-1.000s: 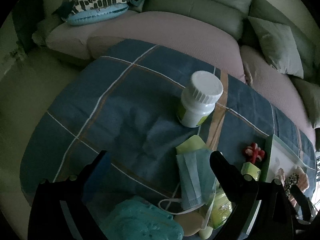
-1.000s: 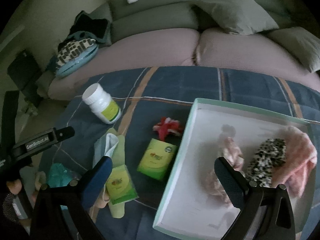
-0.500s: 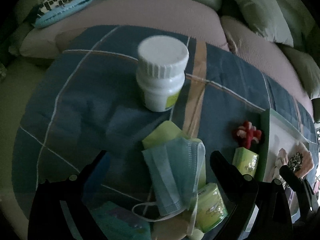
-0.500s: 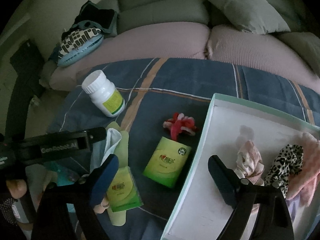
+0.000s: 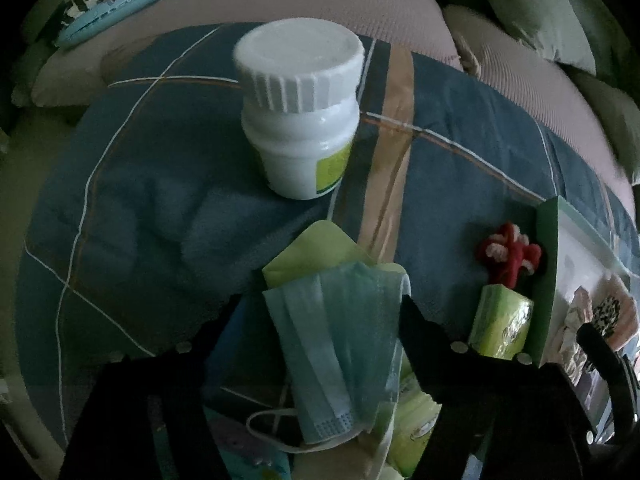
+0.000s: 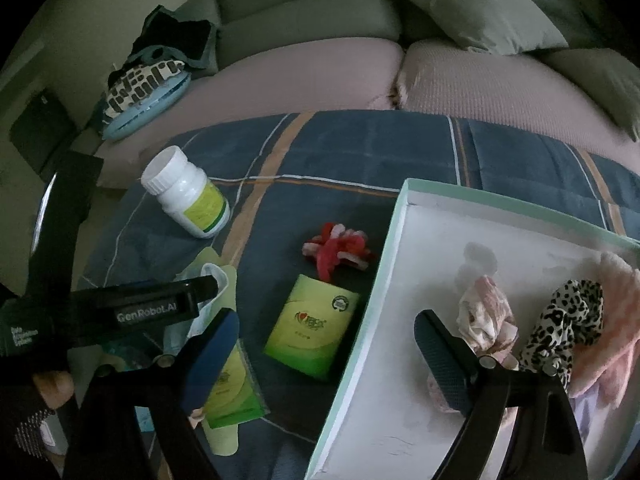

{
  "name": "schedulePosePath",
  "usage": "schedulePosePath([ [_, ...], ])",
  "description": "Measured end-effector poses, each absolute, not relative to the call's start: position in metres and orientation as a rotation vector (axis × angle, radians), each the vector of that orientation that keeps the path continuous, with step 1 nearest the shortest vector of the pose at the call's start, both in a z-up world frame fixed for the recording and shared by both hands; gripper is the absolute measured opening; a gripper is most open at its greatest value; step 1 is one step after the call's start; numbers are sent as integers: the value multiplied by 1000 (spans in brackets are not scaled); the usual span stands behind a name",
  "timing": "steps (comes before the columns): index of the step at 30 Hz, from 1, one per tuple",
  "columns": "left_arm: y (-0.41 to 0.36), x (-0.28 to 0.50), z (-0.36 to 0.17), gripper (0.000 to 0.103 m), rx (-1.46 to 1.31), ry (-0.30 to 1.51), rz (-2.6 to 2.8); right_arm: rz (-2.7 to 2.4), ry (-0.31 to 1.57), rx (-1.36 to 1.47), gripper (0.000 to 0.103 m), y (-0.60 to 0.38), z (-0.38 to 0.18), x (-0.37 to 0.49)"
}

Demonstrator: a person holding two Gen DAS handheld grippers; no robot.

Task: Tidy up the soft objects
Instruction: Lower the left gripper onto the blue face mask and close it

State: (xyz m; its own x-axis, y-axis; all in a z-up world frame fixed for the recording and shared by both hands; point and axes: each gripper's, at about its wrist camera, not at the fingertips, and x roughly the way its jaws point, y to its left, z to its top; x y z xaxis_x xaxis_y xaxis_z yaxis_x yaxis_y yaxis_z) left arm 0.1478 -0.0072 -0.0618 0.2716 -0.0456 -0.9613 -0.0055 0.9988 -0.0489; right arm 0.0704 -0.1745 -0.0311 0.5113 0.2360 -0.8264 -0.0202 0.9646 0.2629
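Observation:
A blue face mask (image 5: 340, 344) lies on a green pouch on the blue plaid cloth, between the open fingers of my left gripper (image 5: 320, 320). The left gripper also shows in the right wrist view (image 6: 200, 292), low over the mask (image 6: 208, 312). My right gripper (image 6: 324, 344) is open and empty, above a green tissue pack (image 6: 312, 332) and the left wall of the white box (image 6: 376, 320). The box holds a pink cloth (image 6: 484, 316), a leopard-print scrunchie (image 6: 568, 320) and a pink fluffy item (image 6: 616, 332). A red and white knitted piece (image 6: 336, 248) lies beside the box.
A white pill bottle (image 5: 300, 120) stands on the cloth beyond the mask. A second green pack (image 6: 236, 392) lies near the front edge. A sofa with grey cushions (image 6: 472, 4) and a patterned pillow (image 6: 144, 88) is behind.
My left gripper has moved forward and down toward the mask and bottle, which loom larger. My right gripper has shifted left, from over the box to its left wall.

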Motion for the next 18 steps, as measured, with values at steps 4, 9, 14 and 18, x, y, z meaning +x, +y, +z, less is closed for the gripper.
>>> schedulePosePath([
  [4,-14,149,-63,74,-15,1303,-27,156,1025,229,91,-174,-30,70],
  [9,-30,148,-67,69,17,1317,-37,153,1026,228,91,-175,-31,70],
  [14,-39,146,-70,51,15,1324,-62,150,1022,235,91,-177,-30,69],
  [18,-41,146,-70,36,9,1321,-68,147,1019,240,91,-179,-29,69],
])
